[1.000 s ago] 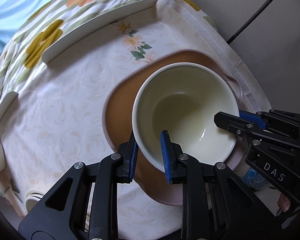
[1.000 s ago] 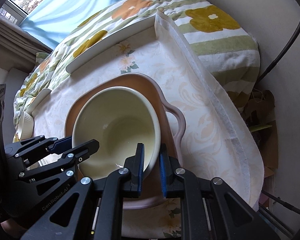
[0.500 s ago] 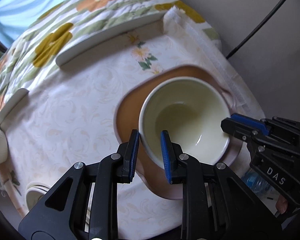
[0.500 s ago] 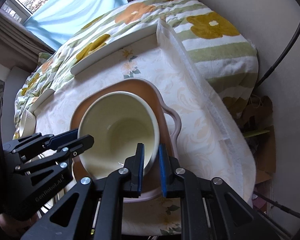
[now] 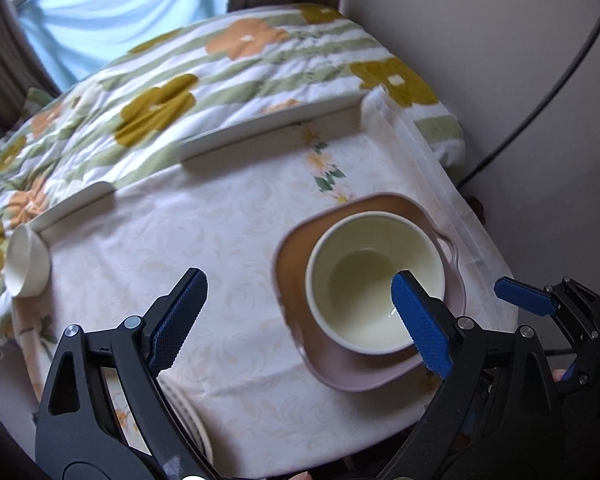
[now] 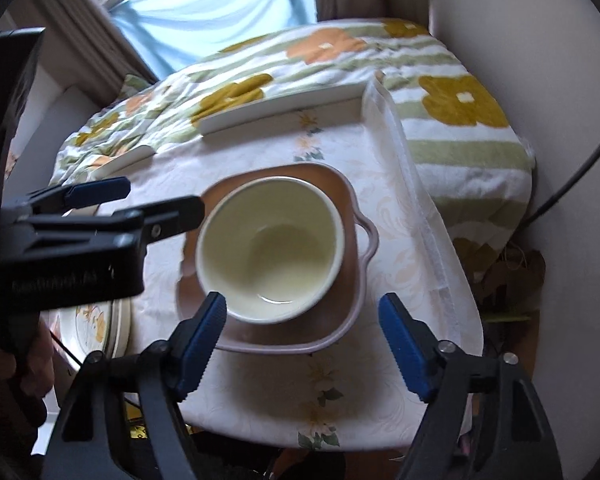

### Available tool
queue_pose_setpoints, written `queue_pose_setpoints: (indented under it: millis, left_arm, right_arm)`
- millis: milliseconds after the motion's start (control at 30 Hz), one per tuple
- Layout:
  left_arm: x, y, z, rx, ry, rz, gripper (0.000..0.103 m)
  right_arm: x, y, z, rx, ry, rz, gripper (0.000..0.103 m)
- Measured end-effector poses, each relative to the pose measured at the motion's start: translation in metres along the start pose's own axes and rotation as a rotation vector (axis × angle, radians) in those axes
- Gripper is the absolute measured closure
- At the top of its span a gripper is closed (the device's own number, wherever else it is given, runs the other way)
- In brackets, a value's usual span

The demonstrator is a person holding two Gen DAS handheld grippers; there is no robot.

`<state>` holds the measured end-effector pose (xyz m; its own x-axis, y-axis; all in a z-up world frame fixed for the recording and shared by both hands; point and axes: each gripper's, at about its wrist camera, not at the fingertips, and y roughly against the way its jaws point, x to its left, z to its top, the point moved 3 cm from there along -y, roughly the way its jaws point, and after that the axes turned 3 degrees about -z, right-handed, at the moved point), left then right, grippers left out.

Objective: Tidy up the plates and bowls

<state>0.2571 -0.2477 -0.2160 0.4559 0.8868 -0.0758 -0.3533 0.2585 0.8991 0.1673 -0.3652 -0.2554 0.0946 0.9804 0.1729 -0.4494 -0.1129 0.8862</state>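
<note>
A cream bowl point(image 5: 374, 280) stands upright on a pink plate point(image 5: 296, 252) with a small handle, on the pale floral cloth. My left gripper point(image 5: 300, 316) hovers above and to the left of the bowl, its jaws opening wide, with nothing pressed between them. My right gripper point(image 6: 304, 336) hangs over the near edge of the pink plate point(image 6: 352, 280), jaws also opening and holding nothing. The bowl point(image 6: 268, 248) lies just beyond its fingers. In the right wrist view the left gripper point(image 6: 160, 200) shows at the left, beside the bowl.
A small white bowl point(image 5: 26, 264) lies on its side at the left. Two long white plates point(image 5: 268, 128) point(image 5: 76, 204) line the far edge of the cloth. A floral plate stack point(image 6: 96, 320) sits at the near left. A wall and a cable point(image 5: 540, 92) stand at the right.
Both grippers were shut on the bowl's rim and have let go. Their jaws have spread wide and both have lifted back from the bowl, which stays on the pink plate.
</note>
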Motion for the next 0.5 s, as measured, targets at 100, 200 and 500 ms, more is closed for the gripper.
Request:
queue_pose_setpoints:
  millis: [100, 200, 500]
  left_arm:
    - [0.012, 0.020, -0.002, -0.046, 0.054, 0.029, 0.010]
    - [0.033, 0.050, -0.012, -0.102, 0.134, 0.079, 0.010]
    - [0.139, 0.142, -0.069, -0.274, 0.458, 0.316, 0.003]
  right_arm:
    - [0.007, 0.010, 0.005, -0.019, 0.036, 0.021, 0.028]
    - [0.018, 0.019, 0.014, -0.044, 0.088, 0.049, 0.027]
    - [0.123, 0.035, 0.049, -0.120, 0.438, 0.273, 0.001]
